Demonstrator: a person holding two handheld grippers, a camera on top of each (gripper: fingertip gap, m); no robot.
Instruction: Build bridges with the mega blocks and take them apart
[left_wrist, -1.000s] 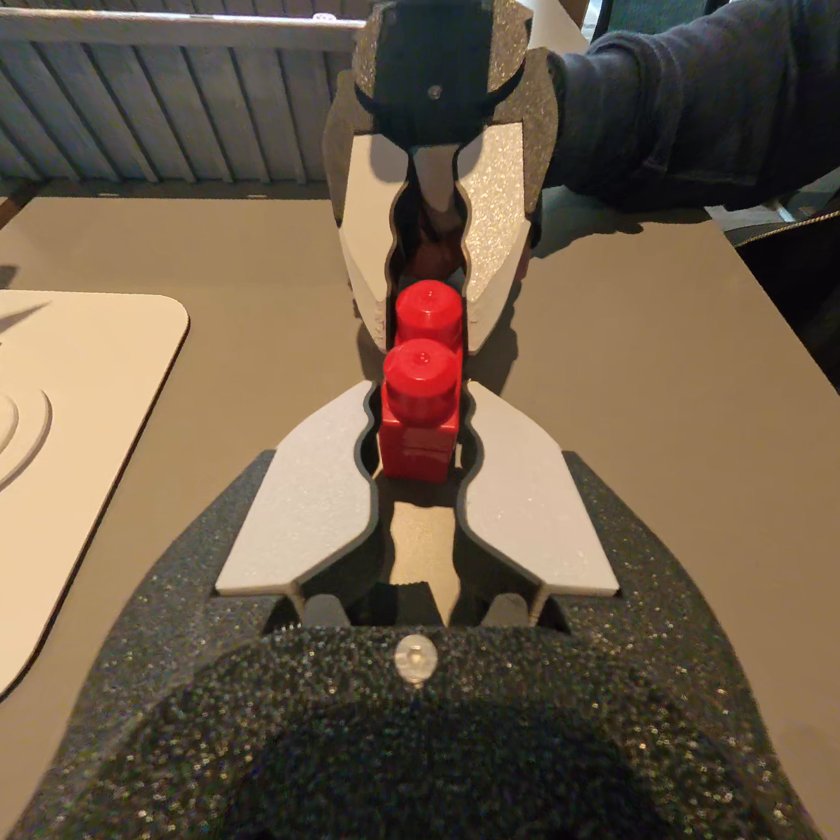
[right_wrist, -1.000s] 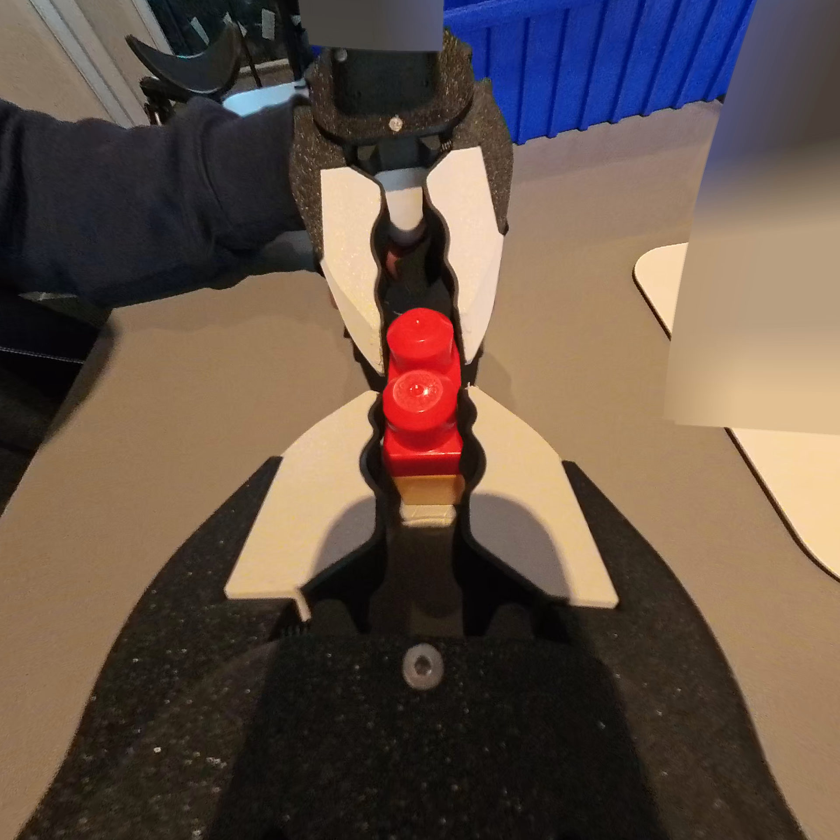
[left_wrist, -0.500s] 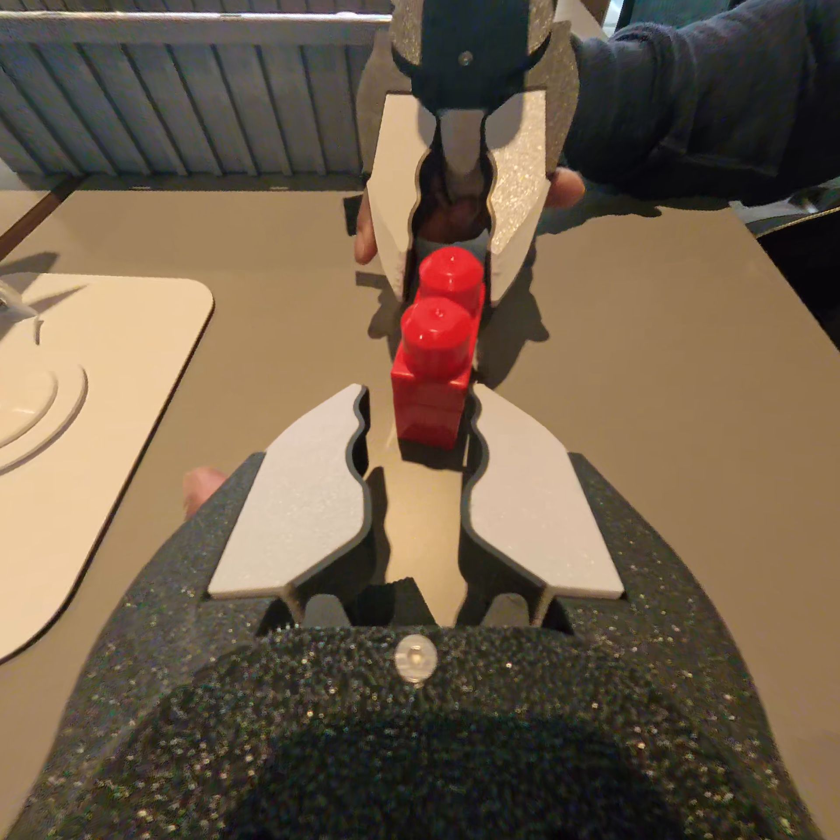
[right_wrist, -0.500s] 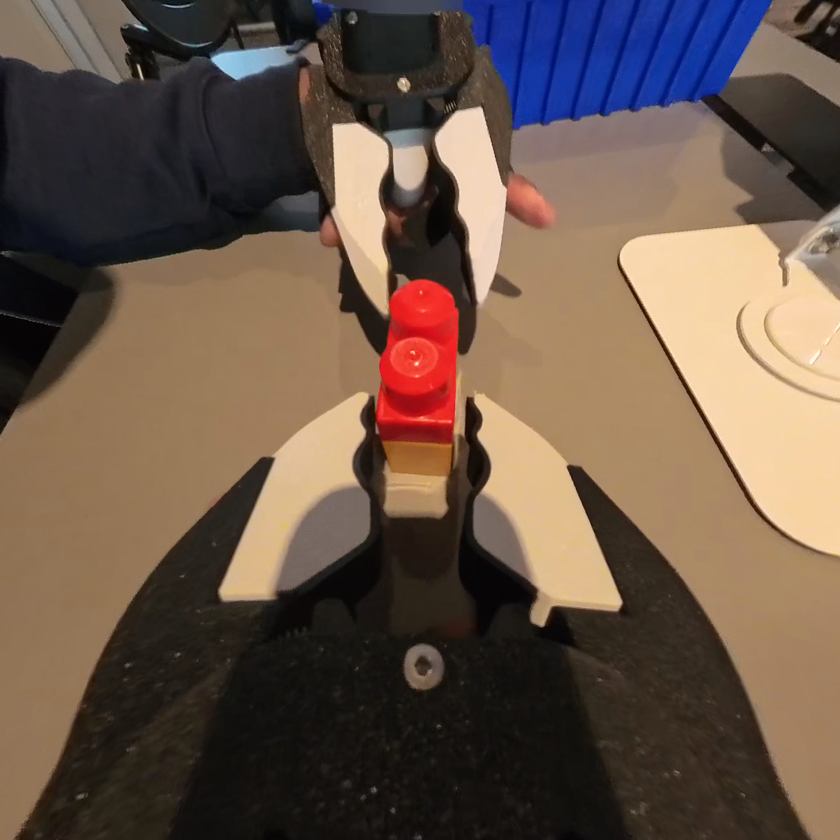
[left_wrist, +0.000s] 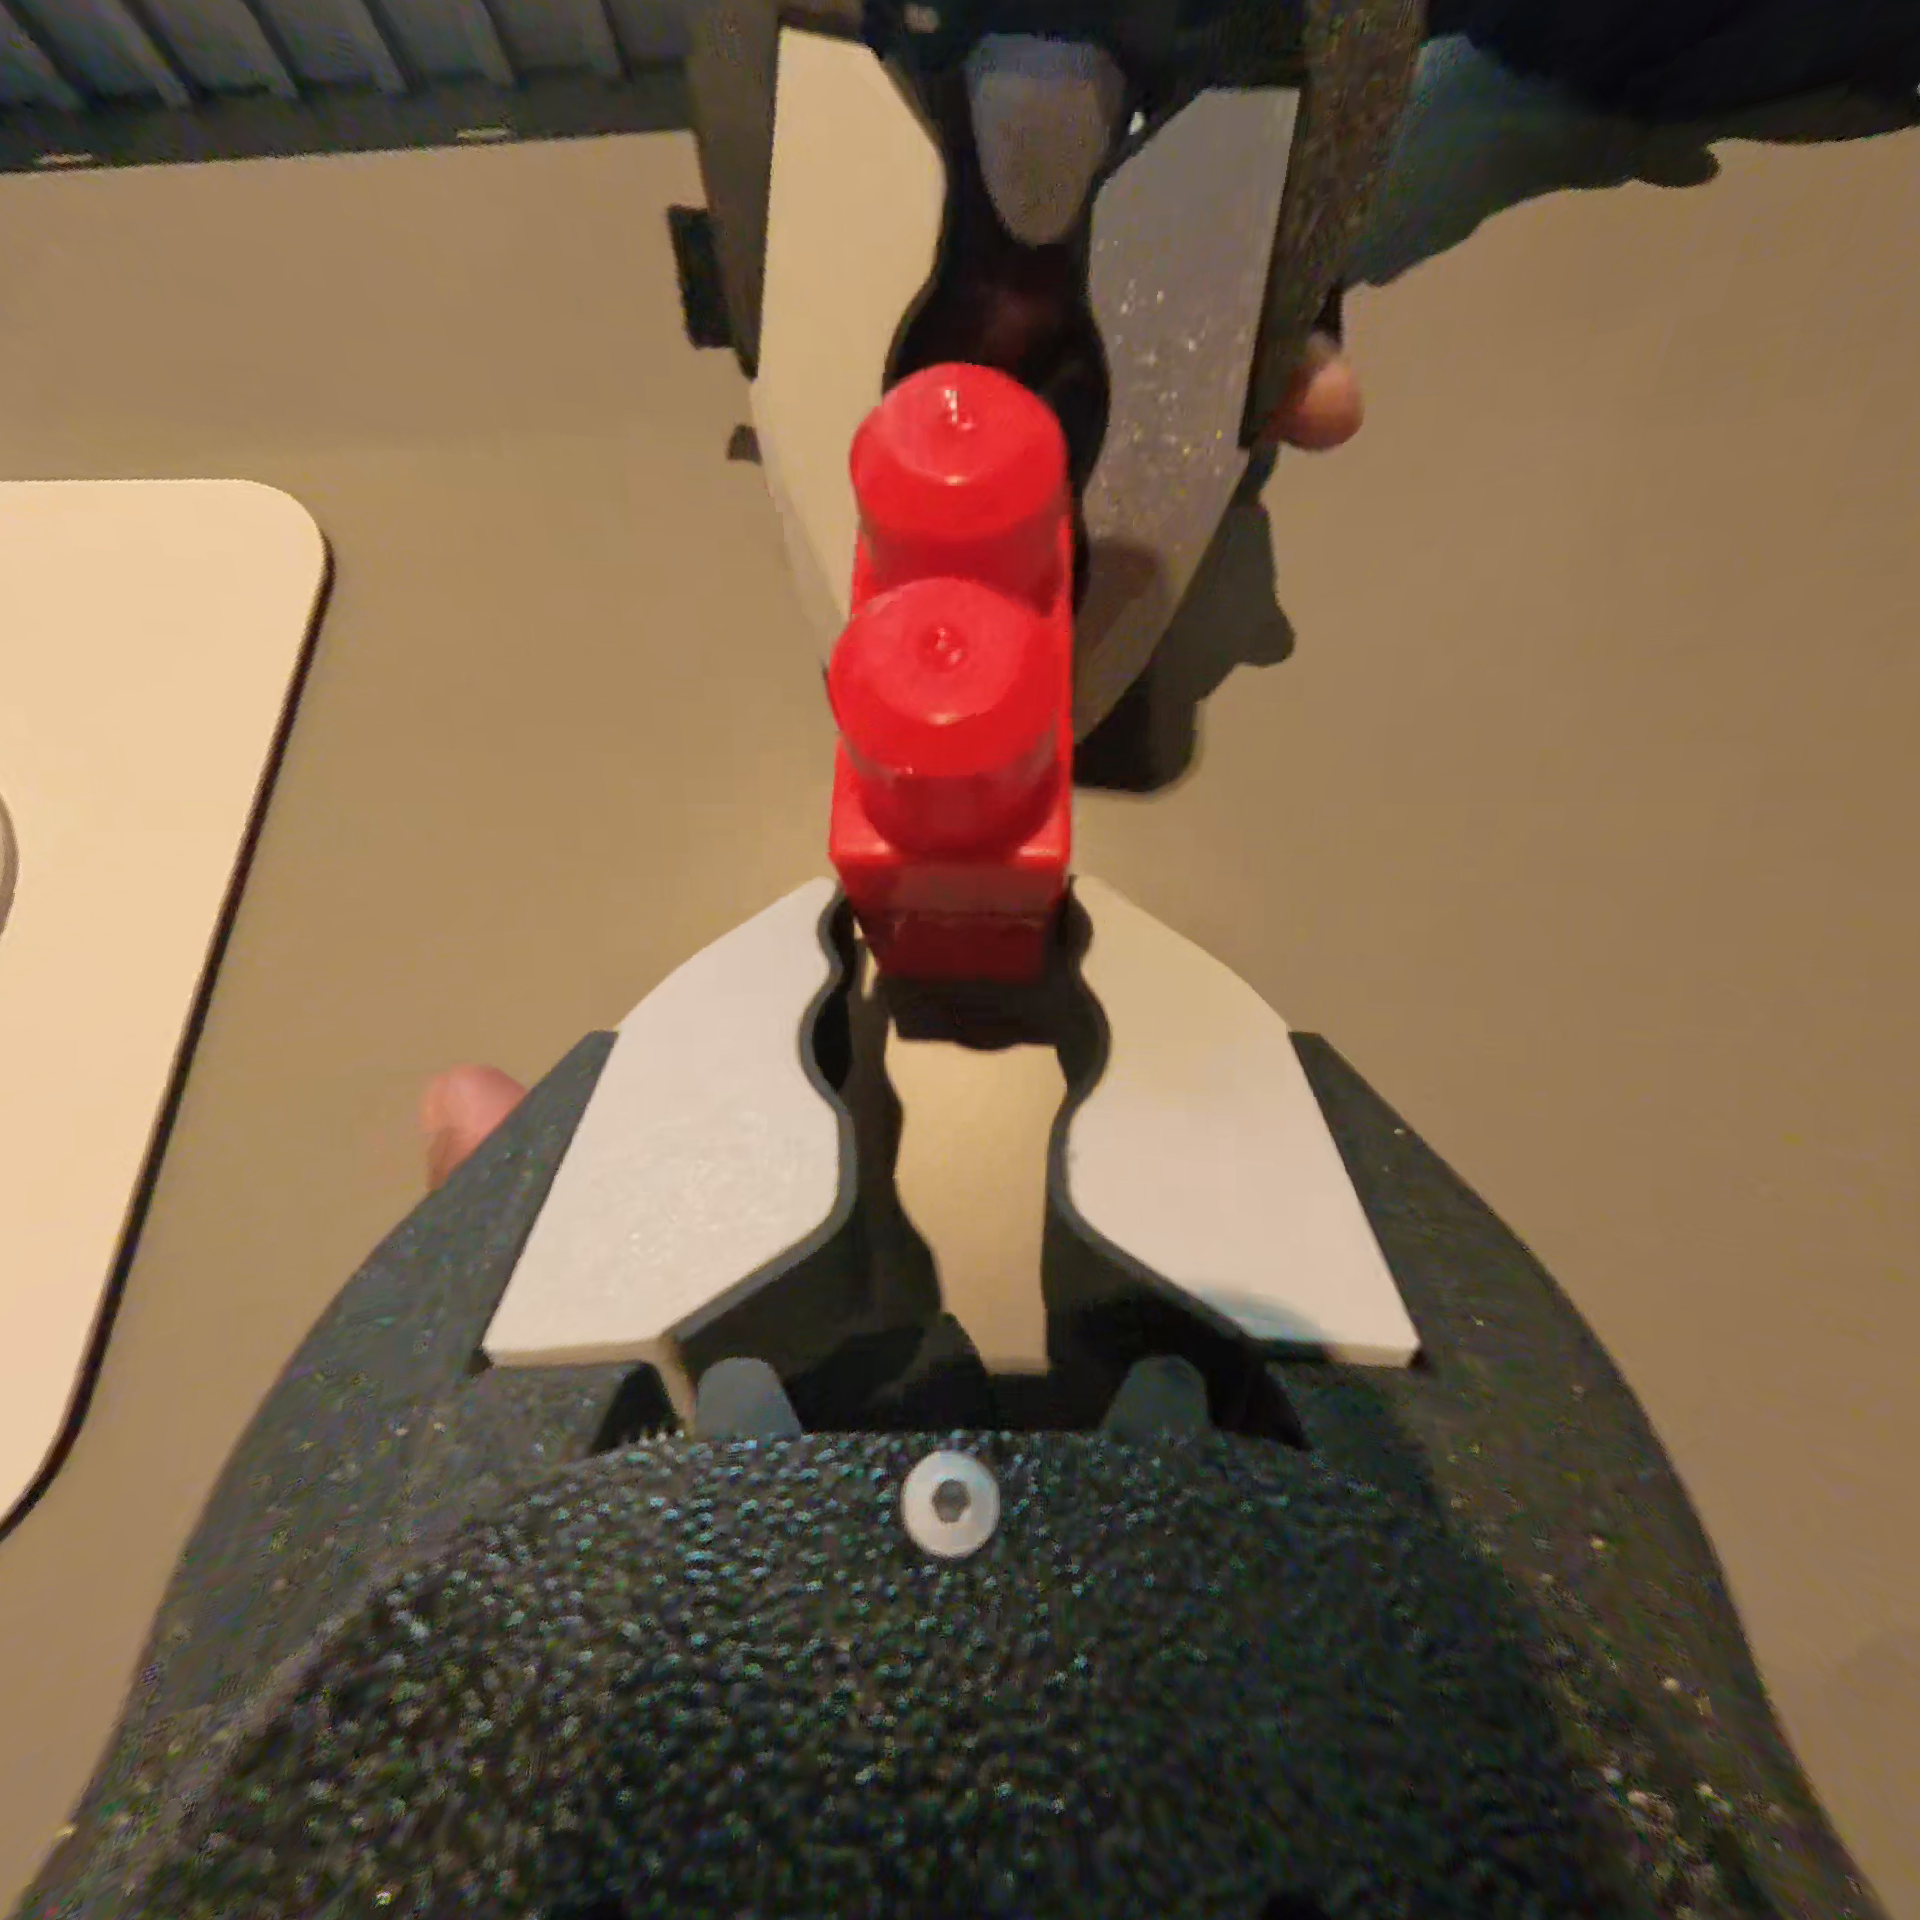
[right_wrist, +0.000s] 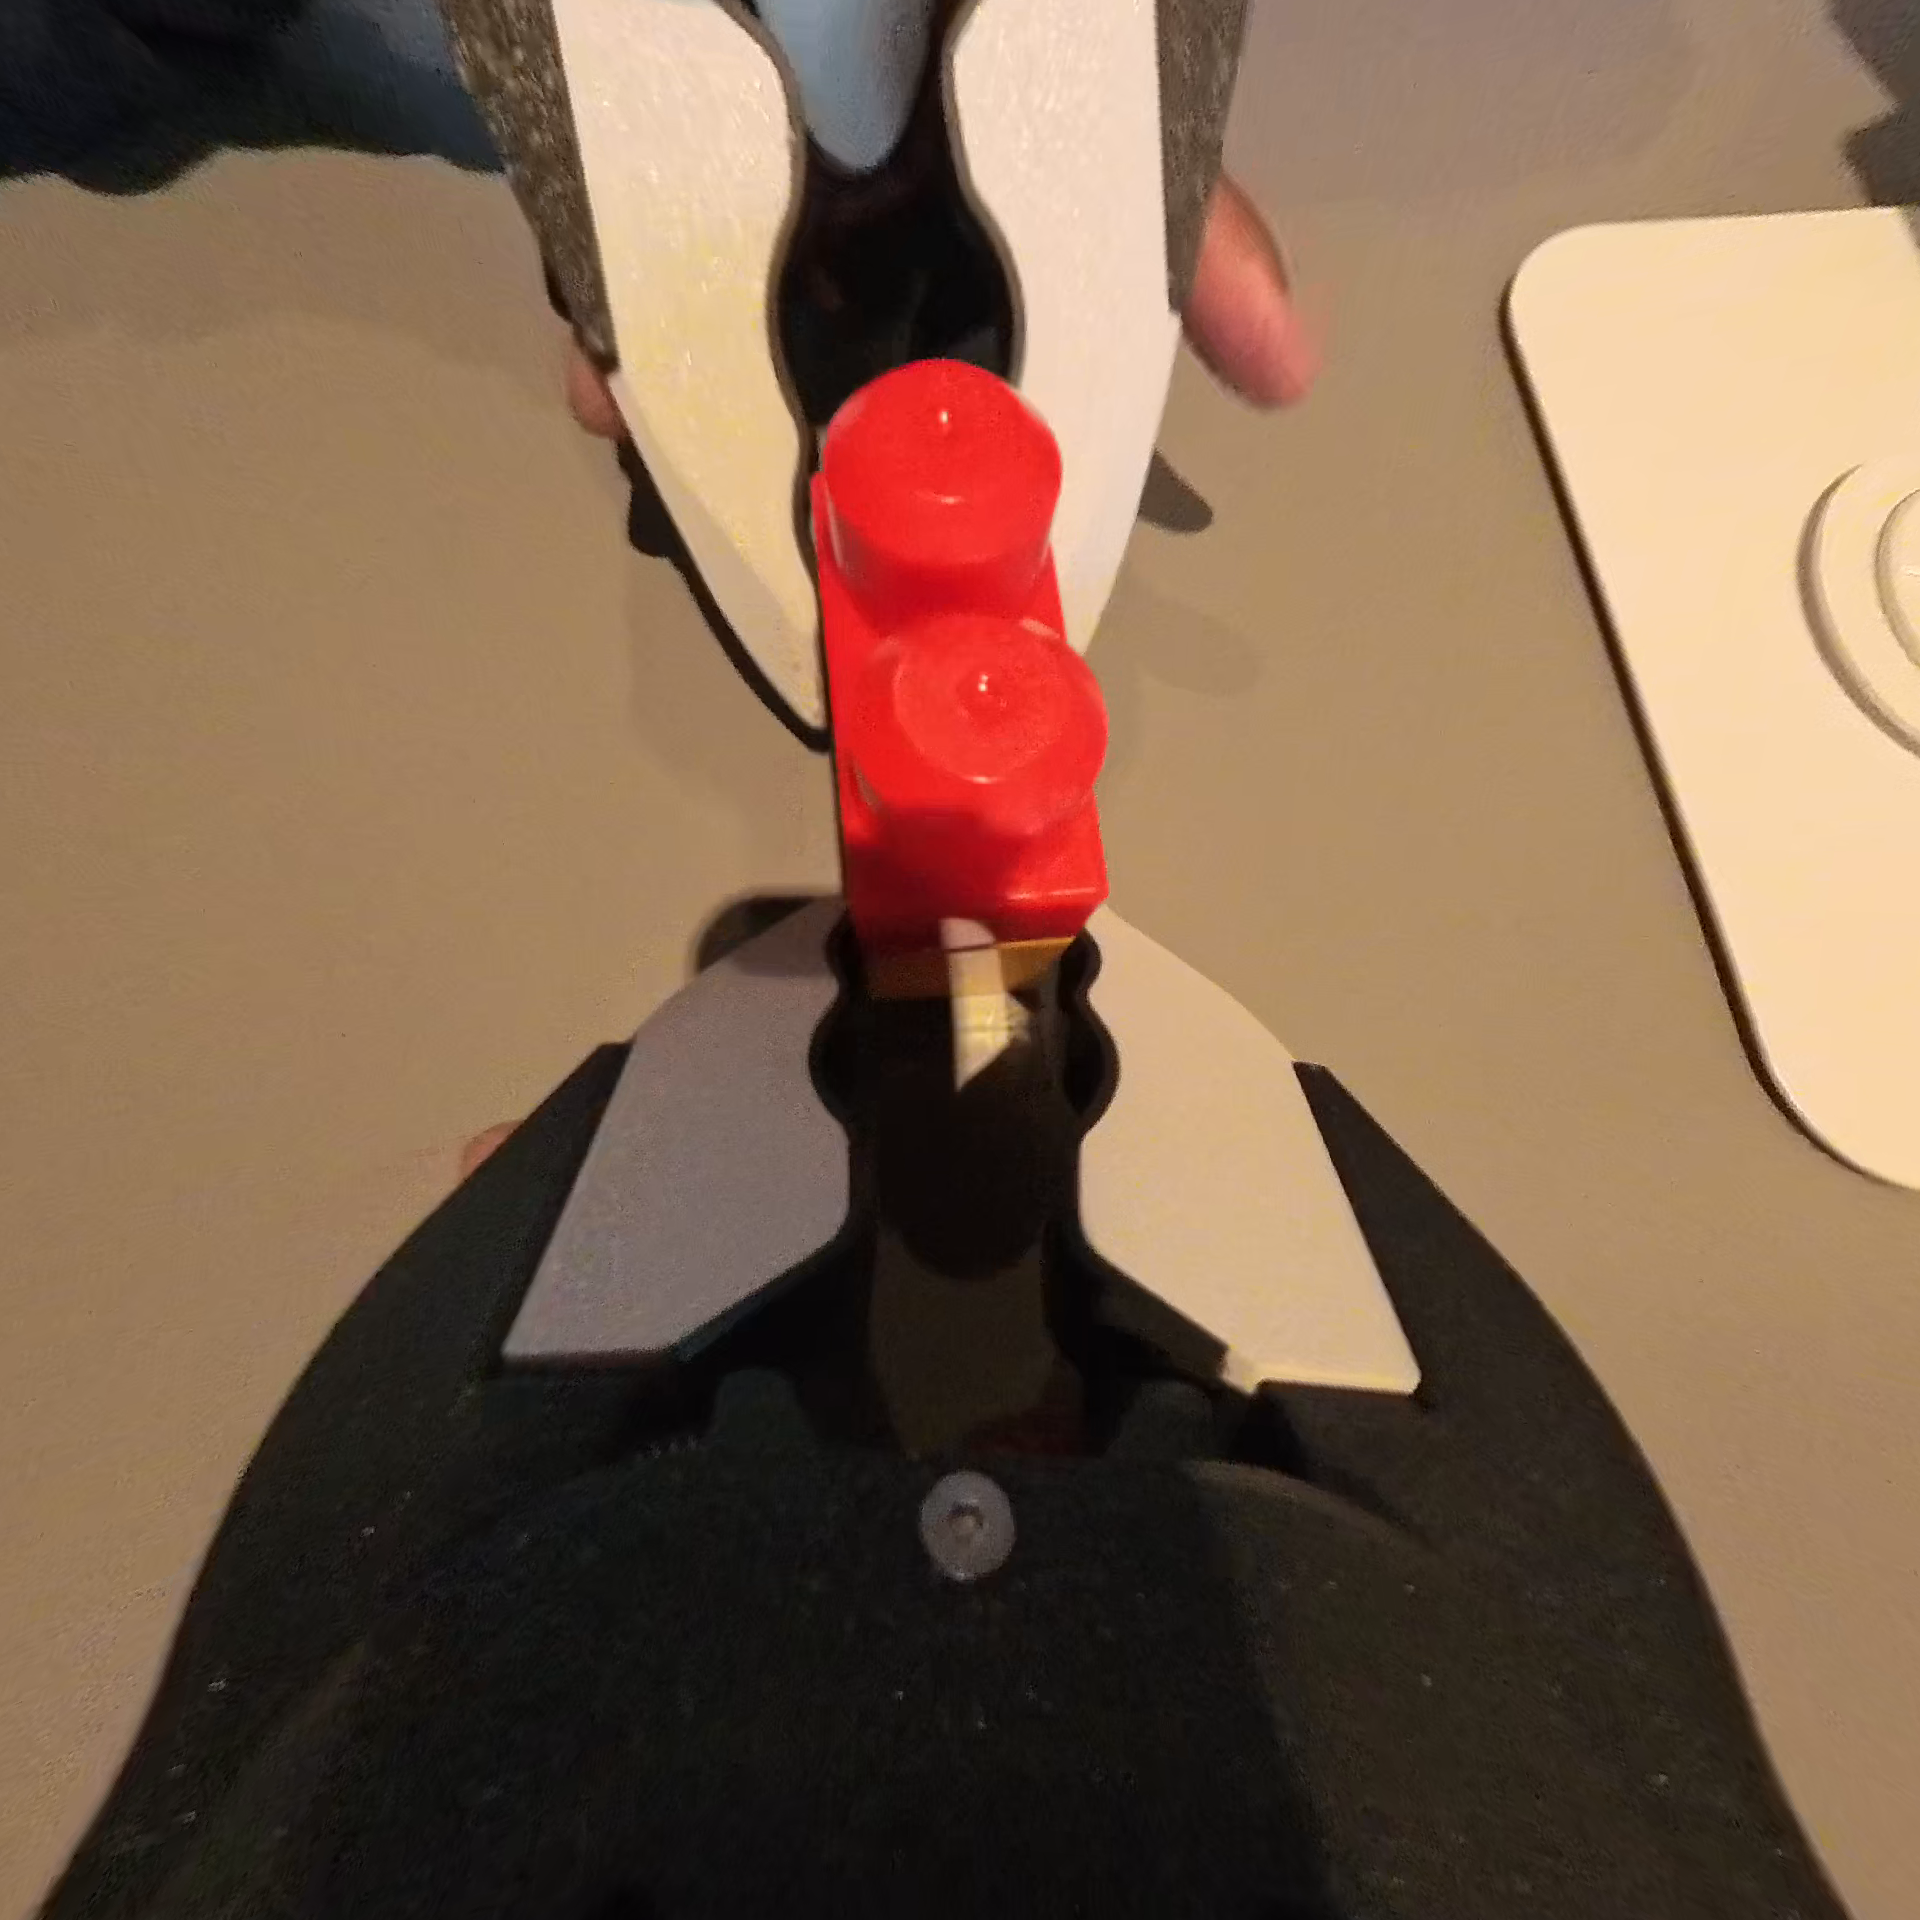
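Observation:
A red two-stud mega block (left_wrist: 945, 707) is held between my two grippers, which face each other over the tan table (left_wrist: 1507, 831). My left gripper (left_wrist: 956, 904) is shut on the block's near end. In the right wrist view my right gripper (right_wrist: 966, 925) is shut on the other end of the red block (right_wrist: 956, 727), with a yellow block (right_wrist: 904, 971) attached beneath it. Each view shows the other gripper's pale fingers (left_wrist: 1174, 416) (right_wrist: 707, 364) flanking the far stud. The underside of the stack is hidden.
A cream rounded board lies on the table, at the left of the left wrist view (left_wrist: 135, 831) and at the right of the right wrist view (right_wrist: 1714, 623). A person's fingertips (right_wrist: 1236, 301) hold the left gripper. A slatted wall (left_wrist: 260, 52) is at the back. Left and right tips are no more than a few centimetres apart.
Half a second ago my left gripper was open and drawn back from the block. It has moved in again and closed on the red block. Both views now look more steeply down.

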